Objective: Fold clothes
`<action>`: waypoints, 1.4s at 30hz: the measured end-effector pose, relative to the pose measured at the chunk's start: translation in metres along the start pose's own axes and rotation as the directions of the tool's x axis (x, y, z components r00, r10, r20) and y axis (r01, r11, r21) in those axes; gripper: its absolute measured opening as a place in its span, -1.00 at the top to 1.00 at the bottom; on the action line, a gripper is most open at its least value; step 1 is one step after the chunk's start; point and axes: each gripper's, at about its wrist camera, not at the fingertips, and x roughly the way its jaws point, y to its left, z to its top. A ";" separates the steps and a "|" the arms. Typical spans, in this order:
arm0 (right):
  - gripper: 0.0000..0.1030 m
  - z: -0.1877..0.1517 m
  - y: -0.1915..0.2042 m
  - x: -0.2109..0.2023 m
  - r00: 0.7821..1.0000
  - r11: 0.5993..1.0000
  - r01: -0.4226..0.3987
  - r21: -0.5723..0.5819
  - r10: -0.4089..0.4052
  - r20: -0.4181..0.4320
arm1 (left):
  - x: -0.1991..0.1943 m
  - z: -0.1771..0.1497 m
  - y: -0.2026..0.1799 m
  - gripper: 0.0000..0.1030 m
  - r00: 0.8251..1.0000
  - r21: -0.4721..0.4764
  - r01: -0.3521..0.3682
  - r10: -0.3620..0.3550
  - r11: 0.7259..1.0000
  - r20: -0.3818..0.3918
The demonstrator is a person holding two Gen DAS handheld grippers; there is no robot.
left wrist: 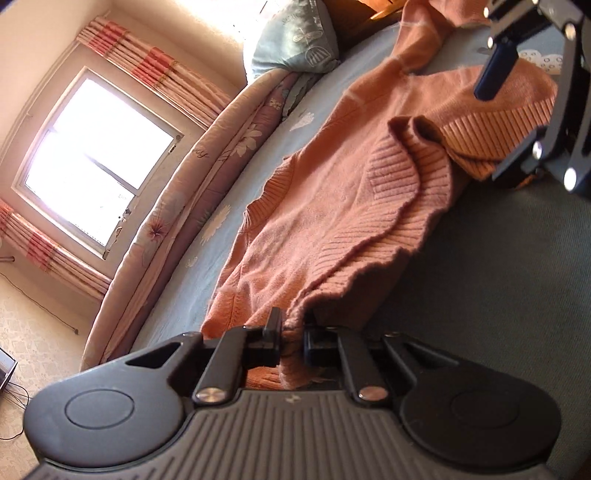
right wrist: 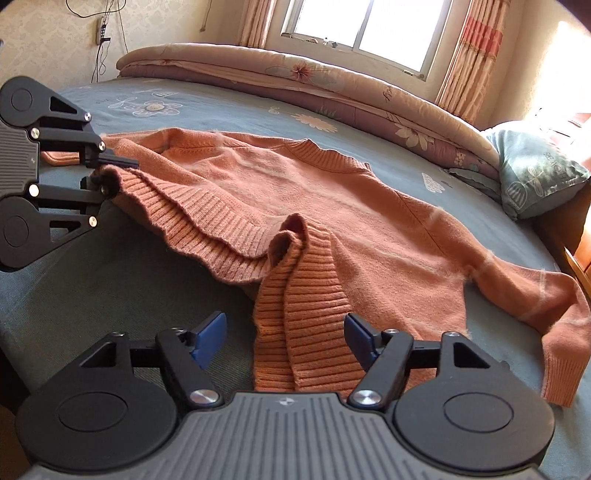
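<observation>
Orange ribbed-knit sweater (right wrist: 332, 192) hem — clamped in left hand-held gripper (left wrist: 291, 338), right hand-held gripper (right wrist: 284, 336) agape

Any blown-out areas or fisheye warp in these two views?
Left wrist: window fully blown out, bed edge bowed, frame tilted. Right wrist: window clipped too, glare on the right wall, sweater evenly lit and sharp, dark corners.

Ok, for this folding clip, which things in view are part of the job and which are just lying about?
Job:
- orange knit sweater
- left tool, shut on the sweater's ribbed hem
- right tool, open around a ribbed fold

Lying about:
- folded floral quilt
- blue pillow
- bedsheet
</observation>
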 end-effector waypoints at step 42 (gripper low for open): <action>0.84 -0.015 0.001 -0.056 0.954 0.922 0.300 -0.244 -0.285 0.098 | -0.083 -0.018 0.066 0.75 0.998 -0.198 -0.032 0.043 0.980 0.052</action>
